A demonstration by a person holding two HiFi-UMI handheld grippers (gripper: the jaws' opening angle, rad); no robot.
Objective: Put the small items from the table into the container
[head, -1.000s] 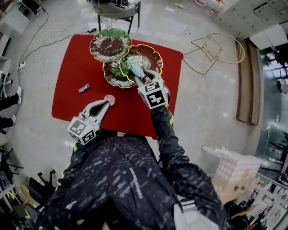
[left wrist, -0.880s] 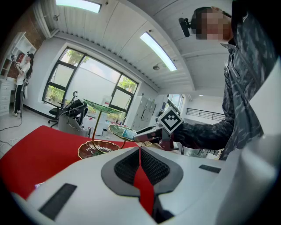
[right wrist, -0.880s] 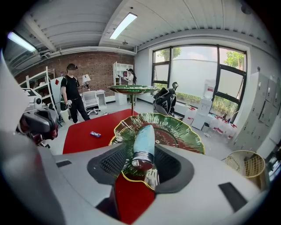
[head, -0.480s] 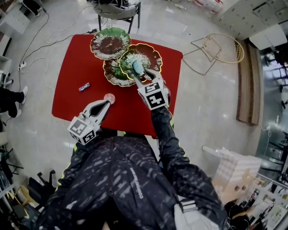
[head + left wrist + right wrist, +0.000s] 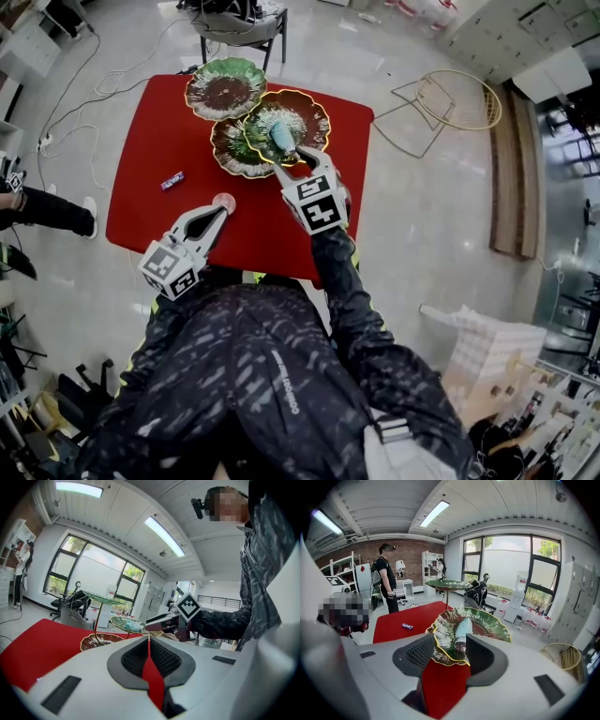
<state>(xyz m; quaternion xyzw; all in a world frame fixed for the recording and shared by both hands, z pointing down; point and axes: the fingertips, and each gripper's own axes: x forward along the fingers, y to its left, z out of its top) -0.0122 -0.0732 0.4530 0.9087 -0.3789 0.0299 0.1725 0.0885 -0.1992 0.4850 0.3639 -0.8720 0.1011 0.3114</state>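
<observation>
A pale teal bottle (image 5: 280, 139) (image 5: 461, 630) lies on the middle green leaf-shaped dish (image 5: 311, 112) (image 5: 490, 620) of a tiered stand at the far side of the red table (image 5: 150, 141). My right gripper (image 5: 302, 161) (image 5: 450, 641) hovers just short of the bottle, open, with its pads off it and only the dish rim showing between them. A pink round item (image 5: 224, 201) lies on the table at the tips of my left gripper (image 5: 221, 214) (image 5: 148, 640), which is shut and holds nothing. A small blue wrapped item (image 5: 172, 181) (image 5: 408, 626) lies further left.
The stand also carries a top dish (image 5: 225, 89) and a low dish (image 5: 234, 152). A chair (image 5: 239, 23) stands beyond the table's far edge. A wire basket (image 5: 459, 98) and cables lie on the floor. A person (image 5: 386, 583) stands behind the table.
The right gripper has let go of the teal bottle and drawn back and up from it; the bottle stays on the dish. The left gripper has not moved.
</observation>
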